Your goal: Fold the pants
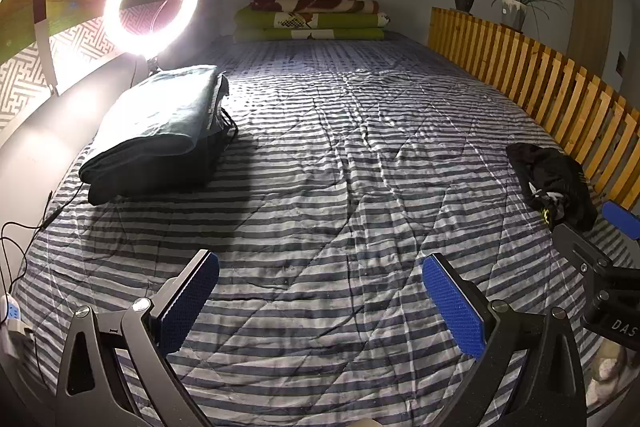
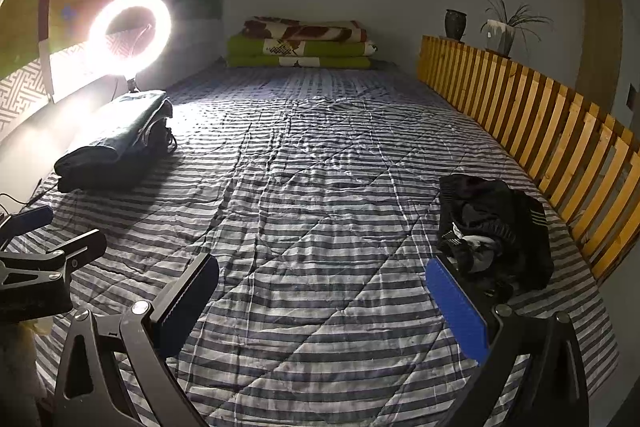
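Left gripper [image 1: 320, 301] and right gripper [image 2: 322, 301] both hang spread wide and empty above the striped bedspread [image 1: 320, 167]. Folded clothes [image 1: 156, 131] lie far left, broad clear bedding between, crumpled black pants [image 2: 496, 227] near the right slatted rail [image 2: 540, 123]. The right view shows the pants whole, just beyond its right finger.

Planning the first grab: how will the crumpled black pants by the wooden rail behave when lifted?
The black pants lie in a loose, creased heap, so they will probably go floppy and unfurl unevenly. The fabric has a slight sheen, so it may slip between pads. Being thin-looking cloth, they likely weigh little and drag easily across the striped quilt.
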`<state>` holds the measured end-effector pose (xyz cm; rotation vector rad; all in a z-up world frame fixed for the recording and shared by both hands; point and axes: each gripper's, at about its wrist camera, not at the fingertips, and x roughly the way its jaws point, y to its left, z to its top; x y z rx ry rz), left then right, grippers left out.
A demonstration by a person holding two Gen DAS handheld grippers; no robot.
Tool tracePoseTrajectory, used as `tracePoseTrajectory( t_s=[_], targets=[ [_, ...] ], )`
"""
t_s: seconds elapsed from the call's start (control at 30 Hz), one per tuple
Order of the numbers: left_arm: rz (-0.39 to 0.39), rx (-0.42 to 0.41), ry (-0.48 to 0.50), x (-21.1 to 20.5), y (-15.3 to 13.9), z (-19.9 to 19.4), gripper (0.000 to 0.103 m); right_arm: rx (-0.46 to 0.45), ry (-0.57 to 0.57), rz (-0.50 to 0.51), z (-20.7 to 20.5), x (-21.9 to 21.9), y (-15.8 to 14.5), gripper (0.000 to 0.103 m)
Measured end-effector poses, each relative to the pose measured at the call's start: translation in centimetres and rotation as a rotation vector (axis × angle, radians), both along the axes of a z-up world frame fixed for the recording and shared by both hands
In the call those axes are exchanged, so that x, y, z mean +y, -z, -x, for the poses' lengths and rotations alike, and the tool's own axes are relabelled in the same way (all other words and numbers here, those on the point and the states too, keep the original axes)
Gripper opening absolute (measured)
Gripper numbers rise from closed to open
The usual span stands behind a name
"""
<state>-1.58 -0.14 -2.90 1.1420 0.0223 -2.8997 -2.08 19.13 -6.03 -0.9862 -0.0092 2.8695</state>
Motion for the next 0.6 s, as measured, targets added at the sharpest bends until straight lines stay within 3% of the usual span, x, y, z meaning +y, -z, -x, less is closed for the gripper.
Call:
tracePoseTrajectory(
  t_s=[0.6],
  targets=[
    [0.002, -0.002, -0.008, 0.07, 0.08, 0.00, 0.103, -0.005, -0.002, 0.001, 0.05, -0.21, 0.08, 0.102]
  ],
)
